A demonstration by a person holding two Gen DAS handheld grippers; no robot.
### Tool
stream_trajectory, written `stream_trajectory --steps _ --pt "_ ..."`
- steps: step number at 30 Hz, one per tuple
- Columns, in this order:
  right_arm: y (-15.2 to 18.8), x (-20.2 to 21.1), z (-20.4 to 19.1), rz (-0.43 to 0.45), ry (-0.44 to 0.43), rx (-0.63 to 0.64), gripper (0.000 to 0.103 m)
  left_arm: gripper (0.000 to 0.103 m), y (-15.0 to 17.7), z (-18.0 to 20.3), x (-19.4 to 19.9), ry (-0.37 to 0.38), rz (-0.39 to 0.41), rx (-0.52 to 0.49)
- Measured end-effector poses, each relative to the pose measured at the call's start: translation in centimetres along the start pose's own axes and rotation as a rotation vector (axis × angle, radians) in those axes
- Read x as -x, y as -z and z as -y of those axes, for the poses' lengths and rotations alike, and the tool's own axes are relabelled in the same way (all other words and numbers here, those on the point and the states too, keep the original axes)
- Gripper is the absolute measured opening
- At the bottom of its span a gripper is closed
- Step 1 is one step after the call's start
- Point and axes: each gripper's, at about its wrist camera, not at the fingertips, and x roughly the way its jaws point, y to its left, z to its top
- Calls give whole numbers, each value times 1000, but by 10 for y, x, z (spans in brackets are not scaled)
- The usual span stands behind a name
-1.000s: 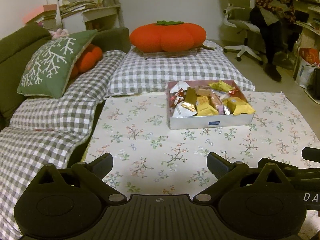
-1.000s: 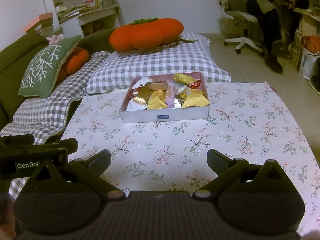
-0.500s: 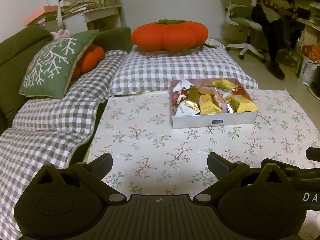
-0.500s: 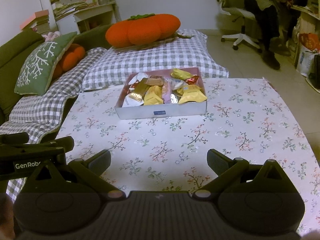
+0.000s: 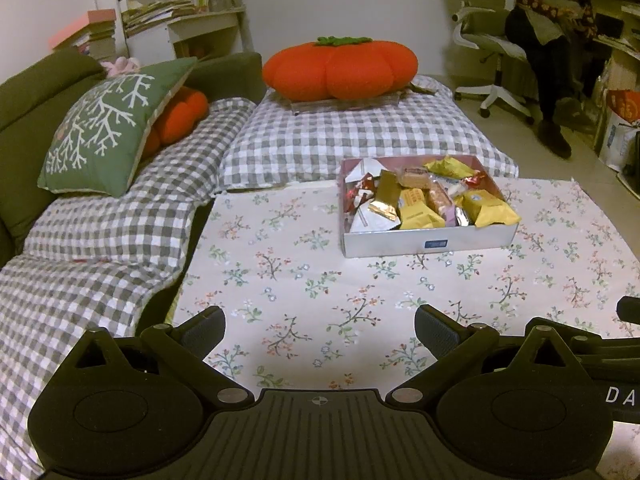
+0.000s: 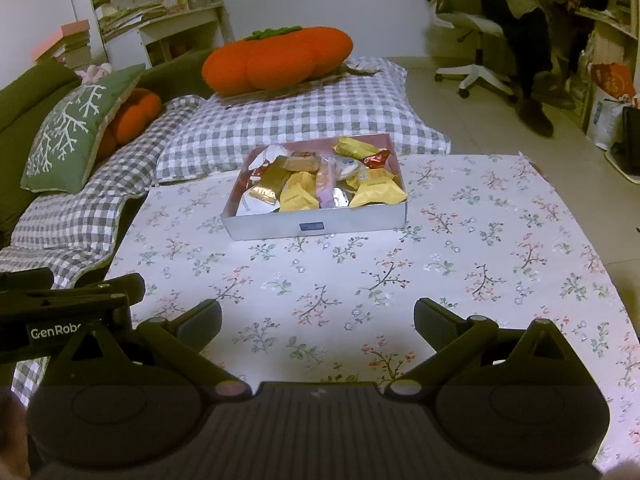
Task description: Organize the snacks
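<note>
- The floral-clothed desk (image 6: 480, 240) lay bare from its near edge up to the snack box (image 6: 316, 226), which sat toward the far edge.
- The left tool (image 5: 320, 326) and right tool (image 6: 318, 320) hovered over the near edge, both with fingers spread wide and holding nothing; the box stood well ahead of both.
- Wrapped snacks (image 5: 420, 204) filled the box.
- A checked cushion (image 5: 360, 136) bordered the far edge, with an orange pumpkin pillow (image 5: 340, 68) on it.
</note>
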Motion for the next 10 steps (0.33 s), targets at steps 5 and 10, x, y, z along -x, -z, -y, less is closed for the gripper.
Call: stream_trajectory --steps 5,10 --pt "0 -1 -1 2 12 -4 102 102 0 0 -2 -6 8 1" --pt "-1 -2 -2 3 33 5 102 102 -1 0 -6 0 3 -5"
